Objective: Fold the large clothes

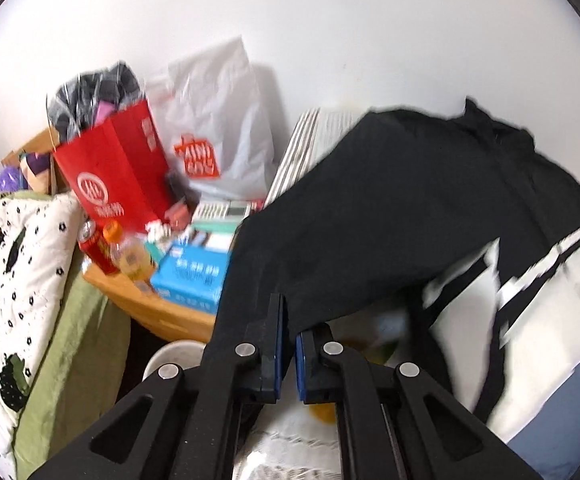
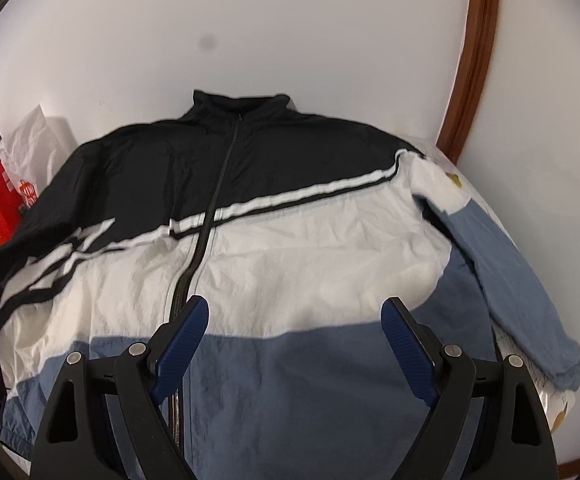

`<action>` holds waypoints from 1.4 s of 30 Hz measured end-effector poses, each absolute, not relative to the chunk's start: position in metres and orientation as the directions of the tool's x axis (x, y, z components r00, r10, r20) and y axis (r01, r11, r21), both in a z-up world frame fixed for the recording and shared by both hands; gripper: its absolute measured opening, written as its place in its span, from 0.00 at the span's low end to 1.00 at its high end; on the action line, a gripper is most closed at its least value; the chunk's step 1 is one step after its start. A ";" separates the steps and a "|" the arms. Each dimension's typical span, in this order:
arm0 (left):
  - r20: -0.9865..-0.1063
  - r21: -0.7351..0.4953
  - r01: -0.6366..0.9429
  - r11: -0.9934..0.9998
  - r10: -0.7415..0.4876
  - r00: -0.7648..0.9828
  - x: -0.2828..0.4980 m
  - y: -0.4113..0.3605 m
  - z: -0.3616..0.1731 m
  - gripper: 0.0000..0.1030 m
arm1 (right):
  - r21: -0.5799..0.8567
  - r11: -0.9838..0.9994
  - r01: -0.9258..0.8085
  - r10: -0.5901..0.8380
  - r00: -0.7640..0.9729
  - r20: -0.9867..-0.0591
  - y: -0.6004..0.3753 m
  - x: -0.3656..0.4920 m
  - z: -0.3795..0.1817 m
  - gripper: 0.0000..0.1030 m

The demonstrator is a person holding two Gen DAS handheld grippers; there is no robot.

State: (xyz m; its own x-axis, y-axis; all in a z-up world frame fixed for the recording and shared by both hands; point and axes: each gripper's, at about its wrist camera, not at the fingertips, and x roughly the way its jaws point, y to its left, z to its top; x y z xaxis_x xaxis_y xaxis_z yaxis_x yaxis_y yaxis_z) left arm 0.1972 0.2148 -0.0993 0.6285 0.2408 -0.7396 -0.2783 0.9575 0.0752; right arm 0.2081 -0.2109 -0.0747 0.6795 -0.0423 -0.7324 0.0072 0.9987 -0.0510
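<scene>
Jaws first: on the left gripper [image 1: 287, 332] they are pinched together on a black fold of the jacket [image 2: 290, 248], and on the right gripper [image 2: 294, 320] they stand wide apart with nothing between them.

I read the left hold as a sleeve lift. The black sleeve [image 1: 370, 216] rises from the pads and drapes back toward the jacket's shoulder, so I have it up off the bed to swing it in over the chest. The frame is smeared, so I judge that arm is moving.

Seen from the right wrist, the jacket lies face up on the bed, zipper [image 2: 209, 216] closed and running down the middle, collar [image 2: 241, 106] toward the wall. Its black yoke is nearest the collar, the white band below that, the blue hem closest to my right gripper. The blue sleeve [image 2: 506, 264] rests along the jacket's far side from the lifted one, not yet folded.

I keep the right gripper hovering above the hem, just beside the zipper, probably ready to pin the body or take that sleeve next.

Beyond the lifted sleeve sit a red paper bag [image 1: 117, 172] and a white plastic bag [image 1: 221, 120].
</scene>
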 end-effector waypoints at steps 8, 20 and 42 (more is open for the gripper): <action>-0.656 0.066 -0.213 0.975 0.203 0.727 0.225 0.163 -0.037 0.05 | -0.054 0.997 -0.054 -0.001 0.701 -0.713 -0.223 0.223 -0.060 0.85; -0.655 0.024 -0.036 0.999 0.043 0.754 0.296 0.043 -0.017 0.05 | -0.024 0.999 -0.043 0.014 0.718 -0.696 -0.282 0.242 -0.053 0.85; -0.792 -0.017 0.043 0.999 -0.040 0.609 0.321 -0.024 -0.064 0.41 | -0.023 0.999 -0.047 0.018 0.717 -0.696 -0.328 0.255 -0.073 0.58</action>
State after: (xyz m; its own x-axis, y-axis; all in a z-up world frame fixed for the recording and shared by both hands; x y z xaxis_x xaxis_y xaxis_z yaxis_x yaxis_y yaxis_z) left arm 0.3211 -0.0240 -0.0636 0.6087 -0.0397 -0.7924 0.0428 0.9989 -0.0172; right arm 0.2549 -0.3284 -0.0732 0.7174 0.0182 -0.6965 -0.0474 0.9986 -0.0227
